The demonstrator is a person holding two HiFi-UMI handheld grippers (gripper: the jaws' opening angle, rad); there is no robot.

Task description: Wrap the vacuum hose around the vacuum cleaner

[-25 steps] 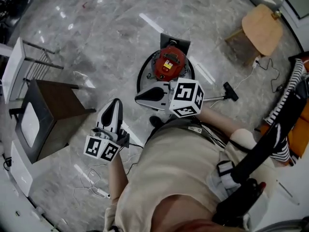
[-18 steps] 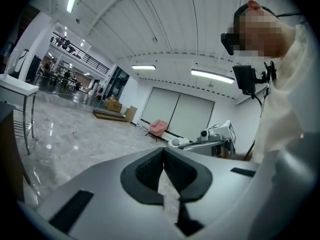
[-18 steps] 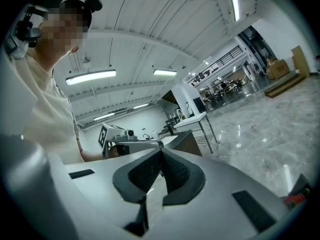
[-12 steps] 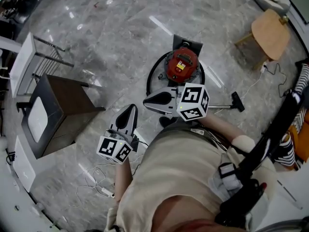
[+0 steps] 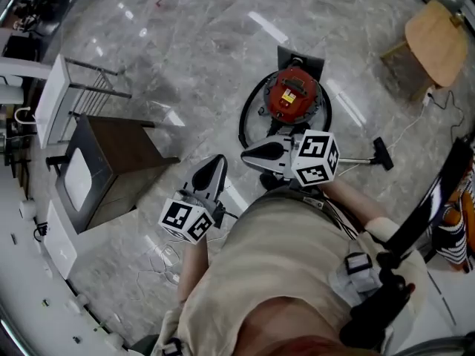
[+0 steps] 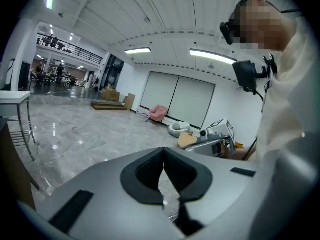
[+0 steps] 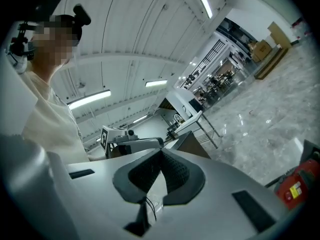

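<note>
Noted grey marble floor (image 5: 185, 43) well below both pairs of jaws. Logged a dark side table (image 5: 122, 150) out to the left of the left jaws, well apart.

Found the red vacuum cleaner (image 5: 295, 95) standing on the floor beyond the left gripper's tips and over to their right. Found it off to the side of the right gripper's tips, also caught at the low right edge of the right gripper view.

Traced the black vacuum hose (image 5: 243, 121) lying in a loop close round the canister's body. Placed its nearest run just past the right jaws in the head view, but lower down.

Spotted the floor nozzle (image 5: 383, 153) on its thin wand, stretched out behind the right jaws and apart from the canister.

Found left gripper (image 5: 217, 160) and right gripper (image 5: 247, 154) up in the air, tips near each other, not touching. Read both pairs of jaws as pressed together, pads meeting, nothing held between them in either gripper view.

Step in hand: cannot settle.
- Fits a hose curled loosely on the floor and waiting to be wound tighter.
- Fits equally a hose wound round already, with both grippers clear of it.

Judged only that neither pair has hold of the hose. Any grip on it would call for parted jaws brought down near the floor.
</note>
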